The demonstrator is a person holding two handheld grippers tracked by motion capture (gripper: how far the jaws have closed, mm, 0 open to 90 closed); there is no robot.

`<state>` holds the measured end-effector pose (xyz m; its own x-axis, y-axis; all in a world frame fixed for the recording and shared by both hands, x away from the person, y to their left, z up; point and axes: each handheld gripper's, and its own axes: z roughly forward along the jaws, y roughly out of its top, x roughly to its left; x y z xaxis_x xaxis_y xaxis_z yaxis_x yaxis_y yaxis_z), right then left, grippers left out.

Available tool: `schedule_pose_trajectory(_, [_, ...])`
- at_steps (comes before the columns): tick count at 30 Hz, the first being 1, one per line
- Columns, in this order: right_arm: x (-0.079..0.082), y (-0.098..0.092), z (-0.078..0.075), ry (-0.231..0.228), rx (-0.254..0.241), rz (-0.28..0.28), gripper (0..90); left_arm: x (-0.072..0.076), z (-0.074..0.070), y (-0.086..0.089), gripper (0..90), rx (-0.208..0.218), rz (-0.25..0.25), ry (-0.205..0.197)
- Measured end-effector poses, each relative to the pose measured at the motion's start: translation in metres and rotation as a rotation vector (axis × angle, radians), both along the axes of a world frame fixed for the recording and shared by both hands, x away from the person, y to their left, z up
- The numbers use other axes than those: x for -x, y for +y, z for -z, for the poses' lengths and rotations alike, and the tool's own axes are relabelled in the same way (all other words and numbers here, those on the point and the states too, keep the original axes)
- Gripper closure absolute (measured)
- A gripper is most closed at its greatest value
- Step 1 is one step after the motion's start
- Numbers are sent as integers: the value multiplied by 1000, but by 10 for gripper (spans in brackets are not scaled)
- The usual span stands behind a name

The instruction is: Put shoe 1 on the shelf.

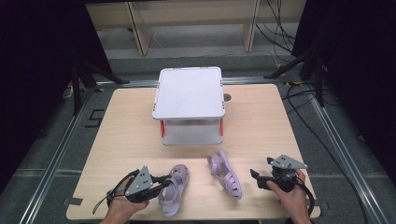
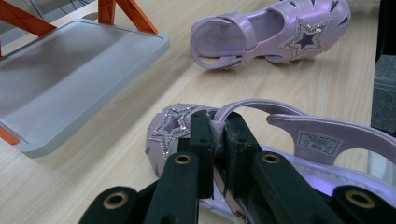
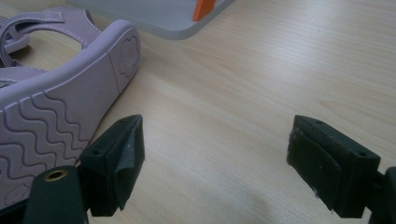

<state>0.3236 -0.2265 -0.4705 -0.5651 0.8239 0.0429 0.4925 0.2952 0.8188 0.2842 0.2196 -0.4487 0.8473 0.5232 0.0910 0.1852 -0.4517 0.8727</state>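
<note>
**A:** Seen from the high view, where do the two shoes lie?

**B:** Both sit at the near edge of the table, in front of the white two-level rack. The left sandal is upright, and the left gripper has its jaws at its strap. The right sandal lies tipped on its side, just left of the right gripper, which is apart from it.

**A:** And along the left gripper's own jaws?

**B:** In the left gripper view the jaws stand narrow, pinched on the thin strap beside the glittery star. The second sandal lies farther off, near the rack's lower shelf.

**A:** How will it handle, do you think?

**B:** Light, I'd judge, a small moulded jelly-type shoe. The strap looks soft and glossy, so it may bend or slip, and the shoe may swing when lifted. A firm pinch low on the strap seems sound.

**A:** The right gripper view?

**B:** Jaws wide, nothing between them but bare wood. The tipped sandal's wavy sole shows at left. The sole looks stiffer, so its edge or the heel strap would be my pick there.
</note>
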Motion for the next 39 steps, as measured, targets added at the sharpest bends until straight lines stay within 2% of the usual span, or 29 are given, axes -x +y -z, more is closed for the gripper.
schedule_pose_trajectory(1, [0,0,0,0,1,1,190,0,-1,1,835,-2,-1,-1])
schedule_pose_trajectory(2, [0,0,0,0,1,1,190,0,0,0,835,33,-5,9])
schedule_pose_trajectory(3, [0,0,0,1,0,1,190,-1,-3,3,835,0,2,1])
schedule_pose_trajectory(4, [0,0,0,2,0,-1,190,-1,-3,2,836,42,-3,11])
schedule_pose_trajectory(5, [0,1,0,0,-3,-3,190,-2,-5,3,836,50,-1,16])
schedule_pose_trajectory(6, [0,1,0,0,-3,-3,190,-4,-6,3,836,48,-3,7])
schedule_pose_trajectory(8, [1,3,-1,17,-15,8,191,-6,-14,2,835,72,1,8])
schedule_pose_trajectory(9, [1,2,-1,5,-1,6,190,-8,-16,3,835,62,2,-6])
schedule_pose_trajectory(10, [1,3,-1,16,-13,8,191,-8,-19,2,834,79,-1,-6])
schedule_pose_trajectory(12, [0,2,0,4,-6,-5,190,-9,-21,2,834,81,-3,-7])
schedule_pose_trajectory(13, [0,2,0,2,-8,-6,191,-10,-25,1,834,102,-3,-8])
schedule_pose_trajectory(15, [1,3,-1,13,-14,14,191,-11,-30,1,834,115,1,-16])
schedule_pose_trajectory(16, [-1,3,-1,-3,-5,-8,191,-12,-33,0,835,122,2,-25])
schedule_pose_trajectory(18, [0,4,-1,7,-15,-10,191,-14,-41,0,834,131,6,-43])
schedule_pose_trajectory(19, [-1,4,-1,8,-14,-16,191,-16,-48,-1,834,132,7,-55])
schedule_pose_trajectory(26, [0,4,-2,7,-7,-3,191,-25,-67,2,834,137,-2,-95])
schedule_pose_trajectory(27, [0,4,-2,21,-25,-19,191,-29,-73,1,834,149,-2,-102])
schedule_pose_trajectory(30, [-2,4,0,2,-5,-12,191,-32,-80,1,833,153,-5,-107])
schedule_pose_trajectory(32, [-2,4,0,3,-5,-11,191,-35,-86,2,833,161,-2,-110])
schedule_pose_trajectory(37, [-3,3,0,8,-20,-24,191,-39,-103,0,833,148,5,-125])
schedule_pose_trajectory(39, [-1,3,-1,12,-18,-9,191,-41,-107,-1,833,163,8,-127])
